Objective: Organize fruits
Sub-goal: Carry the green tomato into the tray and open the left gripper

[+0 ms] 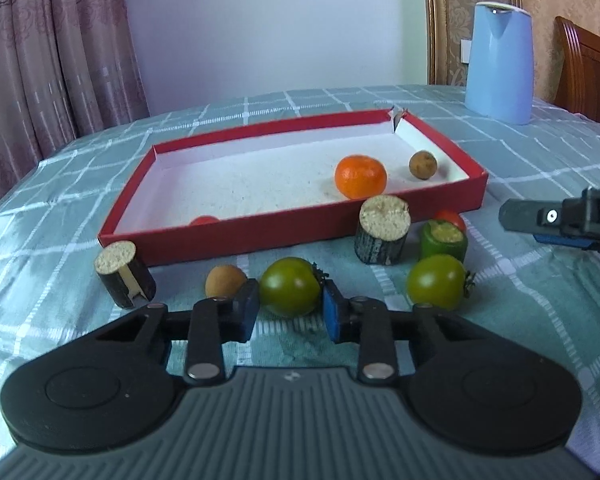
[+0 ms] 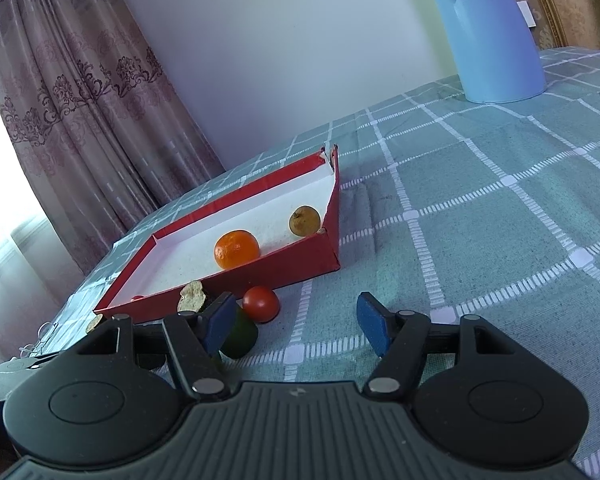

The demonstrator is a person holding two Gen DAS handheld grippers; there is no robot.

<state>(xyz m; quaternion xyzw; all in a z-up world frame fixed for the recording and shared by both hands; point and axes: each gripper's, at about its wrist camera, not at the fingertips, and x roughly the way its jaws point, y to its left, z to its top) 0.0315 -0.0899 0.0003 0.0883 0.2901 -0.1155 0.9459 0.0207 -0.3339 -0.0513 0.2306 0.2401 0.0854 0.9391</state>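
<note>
Closing around a green tomato (image 1: 290,293) on the counter (image 1: 540,300): left hand-held gripper (image 1: 290,310), blue pads (image 1: 332,312) touching both sides of the fruit. Right hand-held gripper (image 2: 296,322) spread wide, holding nothing, above bare cloth near a red tomato (image 2: 261,303). Lying inside the red tray (image 1: 260,236): an orange (image 1: 360,176) and a brown longan (image 1: 423,165). Resting outside, just before the tray: another longan (image 1: 225,280), a second green tomato (image 1: 436,282), cut cylinder pieces (image 1: 382,234).

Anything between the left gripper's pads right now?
Yes: a green tomato sits between the left gripper's pads, seen in the left wrist view. Contact can't be confirmed.
</note>
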